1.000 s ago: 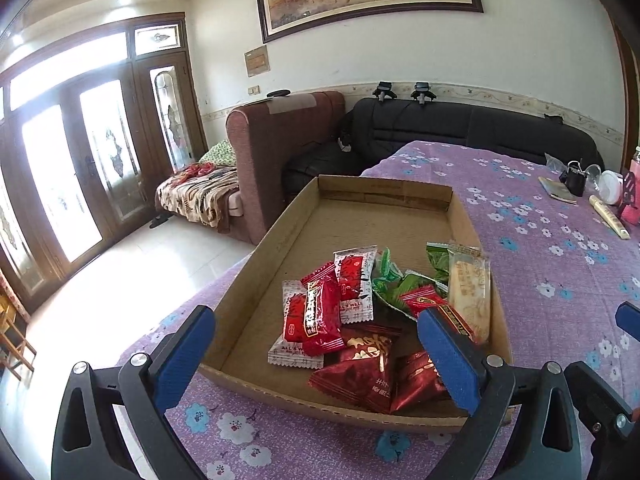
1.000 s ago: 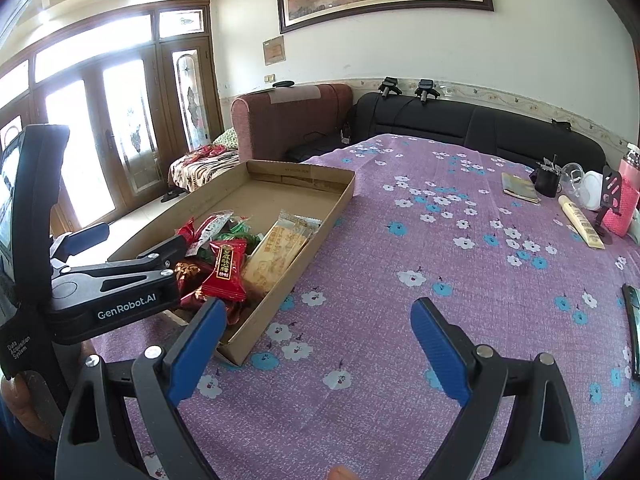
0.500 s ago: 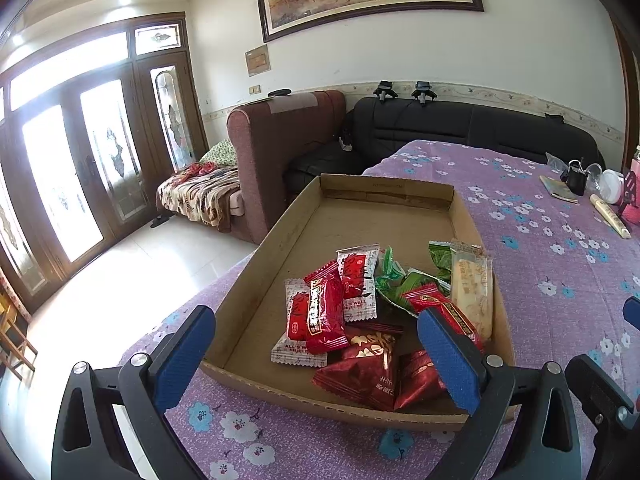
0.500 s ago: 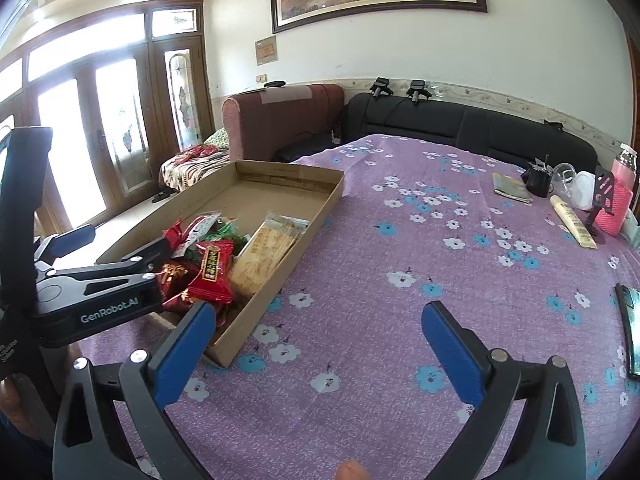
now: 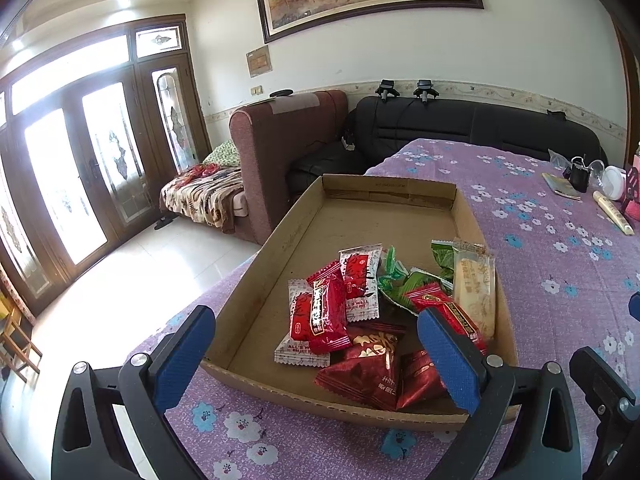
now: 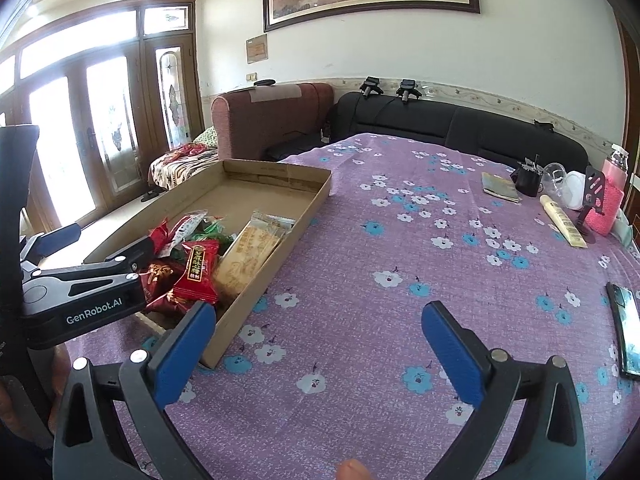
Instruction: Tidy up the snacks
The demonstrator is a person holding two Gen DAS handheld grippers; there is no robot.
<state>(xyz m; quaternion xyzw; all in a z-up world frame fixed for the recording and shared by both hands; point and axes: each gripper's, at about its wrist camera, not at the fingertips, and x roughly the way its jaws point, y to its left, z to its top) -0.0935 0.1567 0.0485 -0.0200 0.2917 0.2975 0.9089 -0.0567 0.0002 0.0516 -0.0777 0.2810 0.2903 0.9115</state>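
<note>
Left wrist view: your left gripper point(image 5: 316, 344), jaws released and empty, faces the snacks point(image 5: 372, 312) heaped at the cardboard tray's point(image 5: 280, 240) near end; right wrist view: your right gripper point(image 6: 320, 344), jaws just opened wide and empty, has the heap farther leftward.

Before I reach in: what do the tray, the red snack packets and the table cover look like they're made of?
Tray: looks like plain brown corrugated cardboard, matte, with folded walls and creases at the far wall.
Red snack packets: probably plastic or foil film, glossy, with crimped, serrated end seals and highlights.
Table cover: seems to be purple floral woven fabric, matte; whether it is coated cannot be told.
</note>
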